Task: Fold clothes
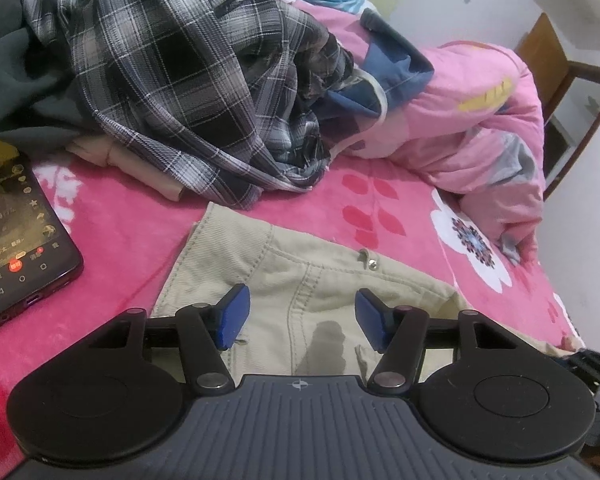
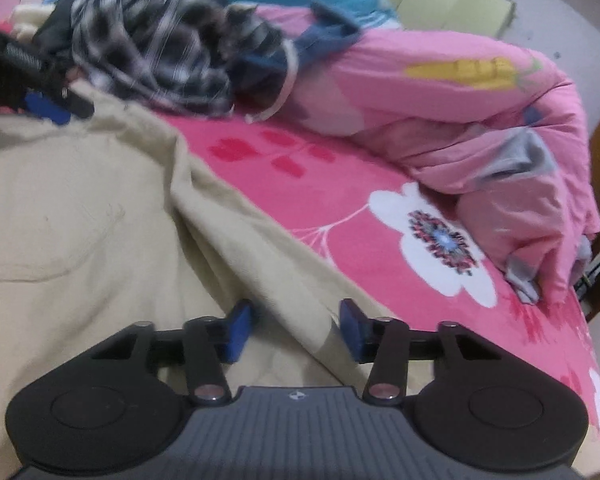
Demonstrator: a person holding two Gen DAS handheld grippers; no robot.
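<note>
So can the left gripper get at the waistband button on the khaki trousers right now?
Probably yes: the left gripper is open over the khaki trousers, and the button lies uncovered just ahead of its fingertips.

The trousers [image 1: 300,280] are beige. The shirt [image 1: 172,80] is black, grey and white checks. The bed sheet [image 1: 380,208] is bright pink with white flowers. The quilt [image 2: 440,112] is light pink.

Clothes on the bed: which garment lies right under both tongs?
The beige trousers, spread flat beneath both open tongs; the plaid shirt sits heaped farther back.
</note>
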